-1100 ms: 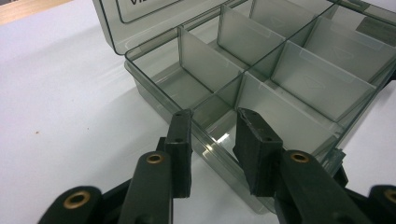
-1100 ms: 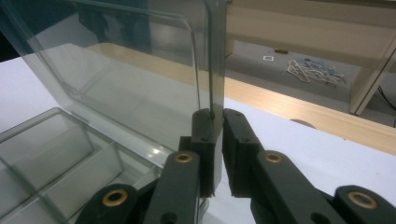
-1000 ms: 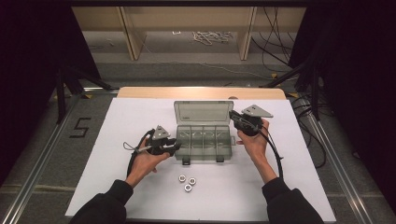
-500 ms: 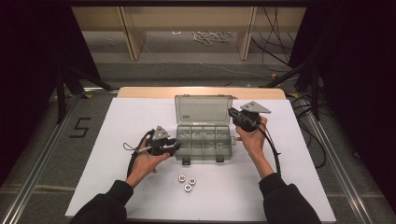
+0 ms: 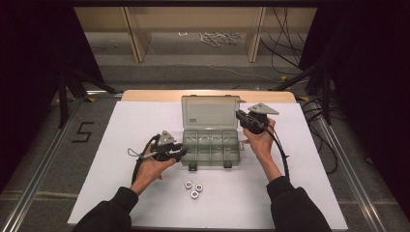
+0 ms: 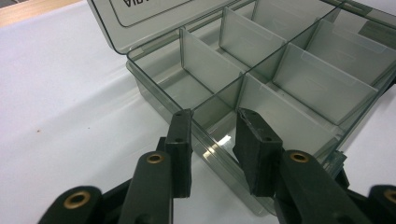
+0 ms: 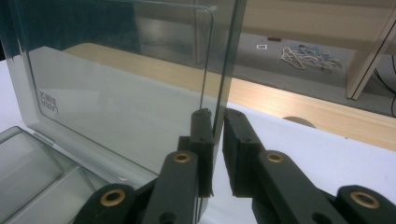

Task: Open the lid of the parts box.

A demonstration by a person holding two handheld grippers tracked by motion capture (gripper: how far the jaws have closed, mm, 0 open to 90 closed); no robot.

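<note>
Nearest our edge of the table point(image 5: 121, 193) sit three metal nuts point(image 5: 193, 188), loose and untouched, just in front of the organizer box point(image 5: 211, 147). We judge they are waiting to be sorted once the box is open. The box lies at the table's middle, long axis running left to right, compartments empty and facing up. Our left gripper point(image 5: 180, 151) grasps the box's left front wall point(image 6: 212, 140), one pad inside and one outside, which we reckon pins the base down so it cannot slide or tip. Farther back, our right gripper point(image 5: 240, 116) is clamped on the right edge of the clear lid point(image 7: 140, 84), holding it upright on its rear hinge, the inner face turned toward us.
</note>
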